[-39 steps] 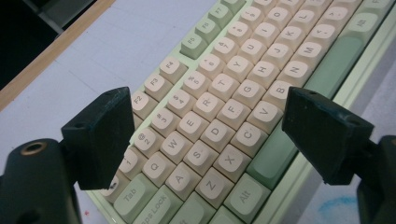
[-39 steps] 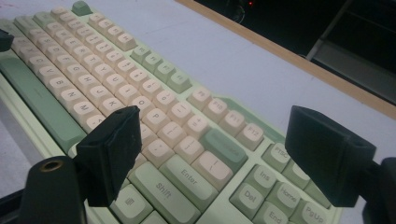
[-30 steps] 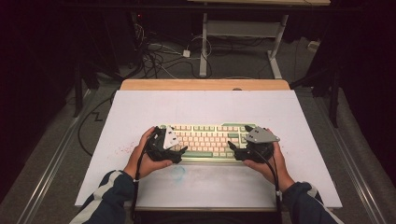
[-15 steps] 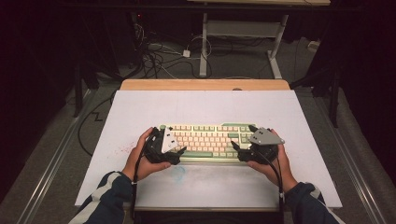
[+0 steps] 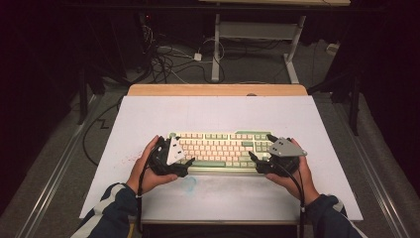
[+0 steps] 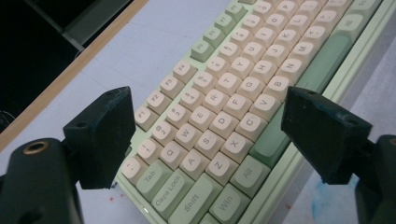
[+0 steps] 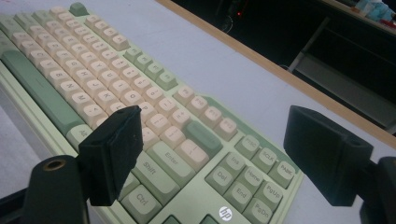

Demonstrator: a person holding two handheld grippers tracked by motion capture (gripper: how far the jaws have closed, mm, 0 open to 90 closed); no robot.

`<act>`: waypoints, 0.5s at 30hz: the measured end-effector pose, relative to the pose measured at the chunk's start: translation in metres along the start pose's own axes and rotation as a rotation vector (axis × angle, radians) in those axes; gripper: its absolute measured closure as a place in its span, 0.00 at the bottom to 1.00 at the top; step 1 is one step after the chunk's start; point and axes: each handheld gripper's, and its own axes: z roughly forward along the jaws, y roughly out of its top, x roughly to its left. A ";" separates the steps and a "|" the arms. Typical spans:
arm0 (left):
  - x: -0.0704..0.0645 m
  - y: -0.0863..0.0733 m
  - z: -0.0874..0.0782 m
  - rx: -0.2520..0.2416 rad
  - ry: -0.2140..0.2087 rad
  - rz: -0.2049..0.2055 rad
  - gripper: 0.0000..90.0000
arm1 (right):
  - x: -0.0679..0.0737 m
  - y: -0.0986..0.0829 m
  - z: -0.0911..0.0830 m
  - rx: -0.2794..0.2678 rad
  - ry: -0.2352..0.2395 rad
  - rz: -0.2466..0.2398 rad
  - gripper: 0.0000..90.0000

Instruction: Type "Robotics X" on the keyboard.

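Little has shifted since a second ago: both hands hold their places at the ends of the keyboard (image 5: 223, 150), the right one nudged slightly toward 3 o'clock; the left hand-held gripper (image 5: 189, 162), jaws wide apart, hovers over the keyboard's 9 o'clock end, its own view showing them bracketing the Tab-to-Alt keys without touching; the green-and-cream keyboard lies flat near the 6 o'clock side of the white desk (image 5: 218, 114); the right hand-held gripper (image 5: 260, 147), jaws likewise spread, sits at the 3 o'clock end above the Enter and Shift keys.
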 end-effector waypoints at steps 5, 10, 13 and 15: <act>0.003 -0.001 -0.003 0.000 0.008 -0.003 0.18 | -0.003 -0.002 -0.003 0.002 -0.004 0.001 0.23; 0.005 -0.001 -0.006 -0.004 0.015 -0.004 0.18 | -0.006 -0.004 -0.006 0.011 -0.021 -0.003 0.23; 0.007 0.000 -0.008 -0.004 0.018 -0.008 0.18 | -0.008 -0.005 -0.008 0.009 -0.027 -0.007 0.23; 0.008 -0.001 -0.009 -0.005 0.019 -0.010 0.18 | -0.009 -0.005 -0.009 0.010 -0.029 -0.003 0.23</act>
